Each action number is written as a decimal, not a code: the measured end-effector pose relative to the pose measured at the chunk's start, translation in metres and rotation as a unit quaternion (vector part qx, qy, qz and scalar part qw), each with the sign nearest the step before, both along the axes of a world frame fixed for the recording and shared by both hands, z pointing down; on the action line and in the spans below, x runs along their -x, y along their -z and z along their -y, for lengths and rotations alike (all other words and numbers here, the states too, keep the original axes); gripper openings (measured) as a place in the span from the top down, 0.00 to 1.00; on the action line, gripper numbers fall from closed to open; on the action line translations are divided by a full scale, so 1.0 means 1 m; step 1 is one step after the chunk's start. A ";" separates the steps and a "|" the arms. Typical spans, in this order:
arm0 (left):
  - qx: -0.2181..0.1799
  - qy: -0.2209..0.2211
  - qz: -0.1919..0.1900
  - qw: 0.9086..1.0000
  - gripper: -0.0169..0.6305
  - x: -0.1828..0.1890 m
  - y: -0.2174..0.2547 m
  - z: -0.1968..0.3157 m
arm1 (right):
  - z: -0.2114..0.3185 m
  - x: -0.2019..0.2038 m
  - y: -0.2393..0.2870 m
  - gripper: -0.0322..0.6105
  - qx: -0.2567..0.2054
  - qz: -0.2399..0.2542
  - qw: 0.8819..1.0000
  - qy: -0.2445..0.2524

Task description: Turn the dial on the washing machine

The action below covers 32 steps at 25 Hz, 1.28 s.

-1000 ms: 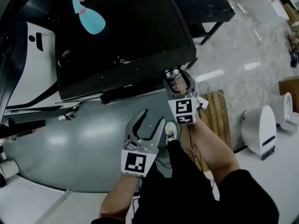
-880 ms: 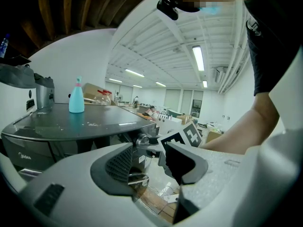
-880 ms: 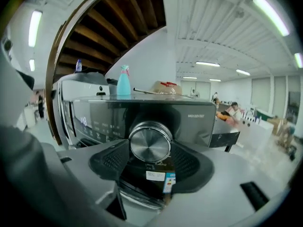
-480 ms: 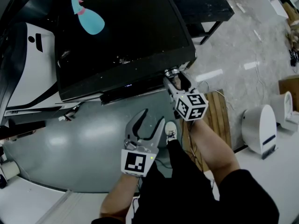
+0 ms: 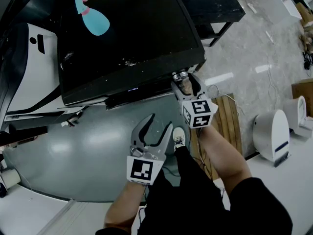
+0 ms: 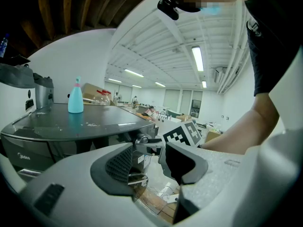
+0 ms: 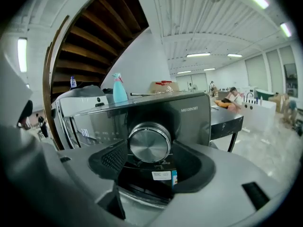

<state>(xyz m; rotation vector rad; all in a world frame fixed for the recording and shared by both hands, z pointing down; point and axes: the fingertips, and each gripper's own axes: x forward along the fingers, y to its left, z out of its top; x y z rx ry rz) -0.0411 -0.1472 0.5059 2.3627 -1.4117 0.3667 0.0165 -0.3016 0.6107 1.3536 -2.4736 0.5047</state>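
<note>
The dark washing machine (image 5: pixel 127 28) fills the upper left of the head view. Its silver dial (image 5: pixel 180 75) sits at the front right corner. My right gripper (image 5: pixel 186 84) is at the dial, a jaw on each side. In the right gripper view the round dial (image 7: pixel 149 142) stands between the two dark pads of the right gripper (image 7: pixel 149 160); the jaws are opening and the pads sit close beside the dial's rim. My left gripper (image 5: pixel 152 124) hangs lower, in front of the machine, open and empty. In the left gripper view the left gripper (image 6: pixel 149 162) looks towards the dial (image 6: pixel 142 140).
A blue spray bottle (image 5: pixel 93 17) stands on the machine's top at the back left. A wooden pallet (image 5: pixel 226 121) lies on the floor under my right arm. A white appliance (image 5: pixel 272 136) stands at the right and a black table (image 5: pixel 210 6) behind the machine.
My right gripper rolled on the dial half a second ago and has since rolled partly back. Its place at the dial is the same. The left gripper has not moved.
</note>
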 end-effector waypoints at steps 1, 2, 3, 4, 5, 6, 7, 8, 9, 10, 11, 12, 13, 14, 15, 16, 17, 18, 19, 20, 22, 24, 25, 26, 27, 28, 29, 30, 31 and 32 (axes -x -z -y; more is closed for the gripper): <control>0.000 0.001 -0.001 1.000 0.67 0.000 0.000 0.000 | 0.000 0.001 0.002 0.49 -0.010 -0.022 1.000 0.005; 0.001 0.001 -0.001 1.000 0.67 0.000 0.000 0.000 | -0.001 0.002 0.004 0.49 -0.023 -0.047 0.999 0.011; 0.001 0.000 -0.001 1.000 0.67 0.001 0.000 0.000 | -0.001 0.003 0.005 0.50 -0.038 -0.075 0.996 0.016; 0.000 0.000 0.000 1.000 0.67 0.001 -0.001 0.000 | -0.001 0.004 0.007 0.49 -0.054 -0.101 0.993 0.019; 0.000 -0.001 0.000 1.000 0.67 0.001 -0.001 0.000 | -0.002 0.005 0.007 0.50 -0.068 -0.124 0.990 0.022; 0.000 -0.001 0.000 1.000 0.67 0.001 -0.001 -0.001 | -0.002 0.005 0.007 0.50 -0.079 -0.142 0.986 0.024; 0.001 0.000 0.000 1.000 0.67 0.002 -0.001 -0.001 | -0.002 0.006 0.006 0.50 -0.087 -0.155 0.984 0.025; 0.001 0.000 0.000 1.000 0.67 0.002 -0.002 -0.001 | -0.002 0.006 0.004 0.51 -0.092 -0.163 0.982 0.026; 0.002 0.001 0.000 1.000 0.67 0.002 -0.002 -0.001 | -0.003 0.006 0.003 0.51 -0.094 -0.168 0.981 0.026; 0.002 0.001 -0.001 1.000 0.67 0.003 -0.002 -0.002 | -0.003 0.006 0.001 0.51 -0.094 -0.171 0.980 0.025; 0.003 0.002 -0.002 1.000 0.67 0.003 -0.003 -0.002 | -0.003 0.005 0.001 0.52 -0.092 -0.171 0.981 0.024; 0.004 0.003 -0.002 1.000 0.67 0.004 -0.003 -0.003 | -0.003 0.005 0.001 0.52 -0.090 -0.171 0.981 0.022; 0.004 0.003 -0.003 1.000 0.67 0.004 -0.004 -0.003 | -0.003 0.005 0.002 0.52 -0.088 -0.169 0.982 0.021; 0.005 0.003 -0.003 1.000 0.67 0.004 -0.004 -0.004 | -0.003 0.005 0.002 0.52 -0.087 -0.167 0.982 0.020; 0.005 0.004 -0.003 1.000 0.67 0.005 -0.005 -0.004 | -0.003 0.005 0.002 0.52 -0.086 -0.166 0.982 0.020; 0.006 0.005 -0.004 1.000 0.67 0.005 -0.005 -0.005 | -0.003 0.006 0.002 0.52 -0.086 -0.165 0.982 0.020; 0.007 0.005 -0.004 1.000 0.67 0.005 -0.005 -0.005 | -0.003 0.006 0.002 0.53 -0.085 -0.164 0.983 0.019; 0.007 0.006 -0.005 1.000 0.67 0.005 -0.006 -0.006 | -0.003 0.006 0.002 0.53 -0.084 -0.160 0.983 0.018; 0.007 0.006 -0.005 1.000 0.67 0.006 -0.006 -0.006 | -0.003 0.006 0.002 0.53 -0.082 -0.155 0.984 0.016; 0.006 0.006 -0.005 1.000 0.67 0.006 -0.006 -0.006 | -0.004 0.006 0.002 0.53 -0.076 -0.144 0.987 0.013; 0.005 0.006 -0.005 1.000 0.67 0.007 -0.005 -0.006 | -0.004 0.005 0.001 0.53 -0.051 -0.099 0.994 0.003; 0.005 0.006 -0.005 1.000 0.67 0.007 -0.006 -0.006 | -0.002 0.003 -0.003 0.53 -0.009 -0.014 1.000 -0.015; 0.005 0.006 -0.005 1.000 0.67 0.007 -0.006 -0.006 | -0.002 0.002 -0.005 0.53 0.015 0.035 0.999 -0.025; 0.005 0.006 -0.004 1.000 0.67 0.007 -0.006 -0.007 | -0.001 0.000 -0.006 0.53 0.036 0.076 0.996 -0.034; 0.006 0.005 -0.004 1.000 0.67 0.007 -0.006 -0.007 | -0.001 0.000 -0.006 0.53 0.049 0.100 0.993 -0.040; 0.006 0.005 -0.005 1.000 0.67 0.007 -0.006 -0.007 | -0.001 -0.001 -0.006 0.53 0.051 0.106 0.992 -0.041; 0.006 0.005 -0.005 1.000 0.67 0.007 -0.006 -0.008 | -0.001 -0.001 -0.006 0.53 0.047 0.100 0.993 -0.040; 0.005 0.005 -0.005 1.000 0.67 0.007 -0.005 -0.008 | -0.001 -0.001 -0.006 0.52 0.041 0.090 0.994 -0.037; 0.005 0.005 -0.005 1.000 0.67 0.007 -0.005 -0.008 | -0.001 0.000 -0.006 0.52 0.037 0.083 0.995 -0.035; 0.005 0.005 -0.006 1.000 0.67 0.007 -0.005 -0.009 | -0.001 0.000 -0.006 0.52 0.034 0.078 0.996 -0.034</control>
